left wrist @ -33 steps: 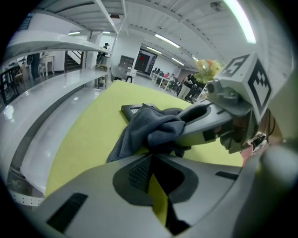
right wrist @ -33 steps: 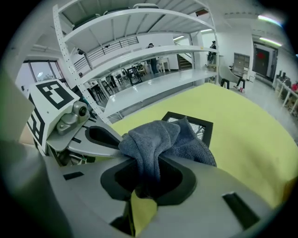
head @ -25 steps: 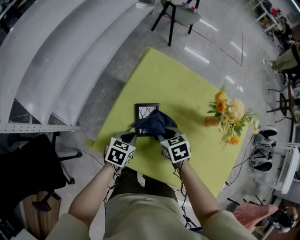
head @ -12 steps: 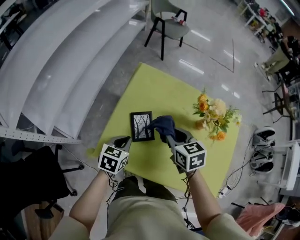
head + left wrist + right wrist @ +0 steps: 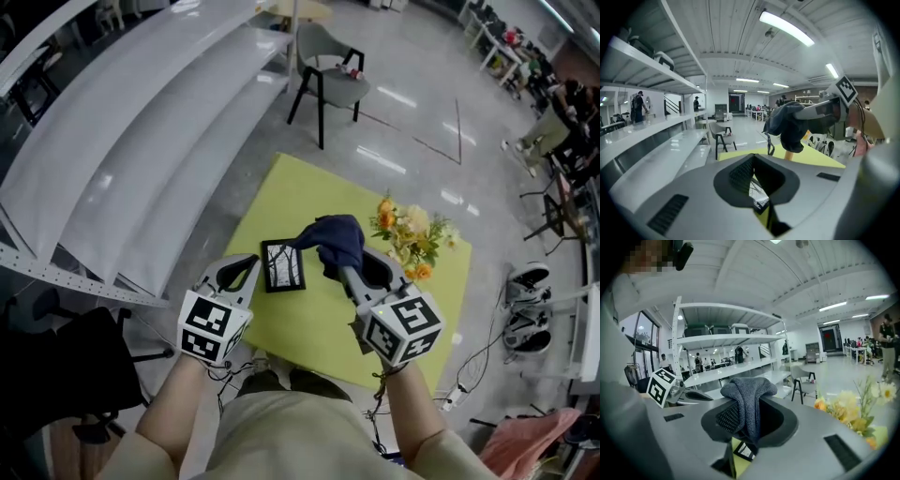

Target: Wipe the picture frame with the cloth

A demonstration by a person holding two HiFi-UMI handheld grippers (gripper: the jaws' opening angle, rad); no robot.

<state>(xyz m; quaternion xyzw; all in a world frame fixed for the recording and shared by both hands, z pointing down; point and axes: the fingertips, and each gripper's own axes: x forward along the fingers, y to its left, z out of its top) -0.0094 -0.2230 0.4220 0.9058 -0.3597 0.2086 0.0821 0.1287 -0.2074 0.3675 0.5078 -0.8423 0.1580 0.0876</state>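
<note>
- step – looks like a pause between wipes, or the end of wiping: cloth is off the frame; can't say which
- right gripper [image 5: 341,265] clamped on the dark blue cloth [image 5: 333,236]; the right gripper view shows the fabric pinched between the jaws and bunched over their tips
- left gripper [image 5: 238,269] has only a narrow slit between its jaws, nothing in it; it hangs just left of the picture frame [image 5: 283,265]
- frame lies flat on the yellow-green table [image 5: 309,323], uncovered; flowers [image 5: 409,234] to its right
- next – if more wiping is needed, lower the cloth back flat onto the glass; left gripper may have to steady the frame's edge
- versus 0.5 s ago: cloth is raised higher and clear of the frame; 1.0 s ago it lay over the frame with both grippers at it
</note>
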